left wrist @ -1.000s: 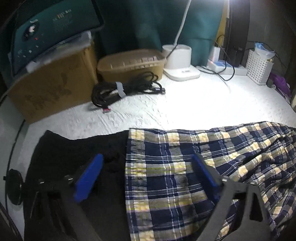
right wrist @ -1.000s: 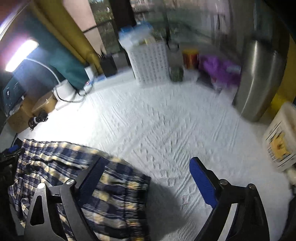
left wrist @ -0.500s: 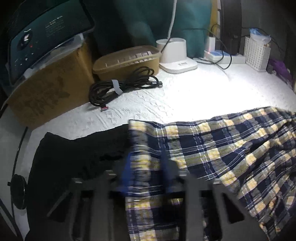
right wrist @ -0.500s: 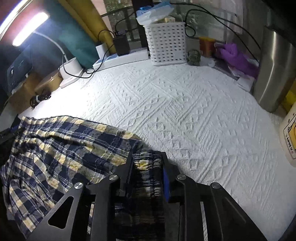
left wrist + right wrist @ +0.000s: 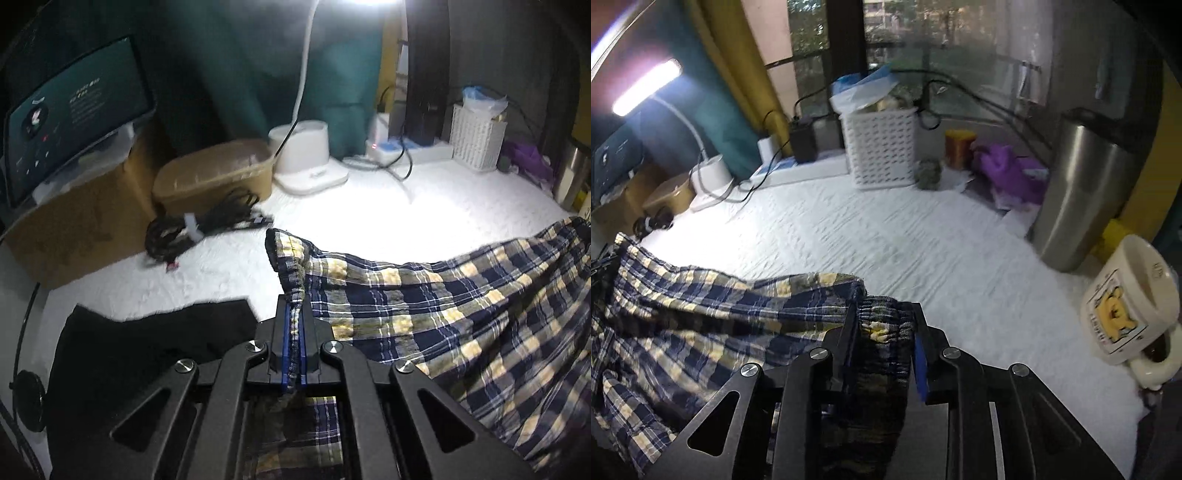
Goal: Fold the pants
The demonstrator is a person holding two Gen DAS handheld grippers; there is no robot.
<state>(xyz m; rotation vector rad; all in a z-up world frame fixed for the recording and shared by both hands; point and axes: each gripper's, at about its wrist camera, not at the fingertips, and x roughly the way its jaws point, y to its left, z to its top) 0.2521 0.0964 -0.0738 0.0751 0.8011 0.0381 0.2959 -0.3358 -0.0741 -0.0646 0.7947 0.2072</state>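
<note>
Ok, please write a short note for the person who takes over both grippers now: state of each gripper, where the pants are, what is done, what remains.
Left gripper: shut on a thin hem edge of the plaid pants.
Right gripper: shut on the bunched elastic waistband.
Pants: stretched between both grippers, gripped ends raised a little, the middle sagging toward the white bedspread. A black garment lies beside the left gripper.
Done: both ends gripped.
Left: no fold visible yet; probably bring one end over the other, lay flat, release.
</note>
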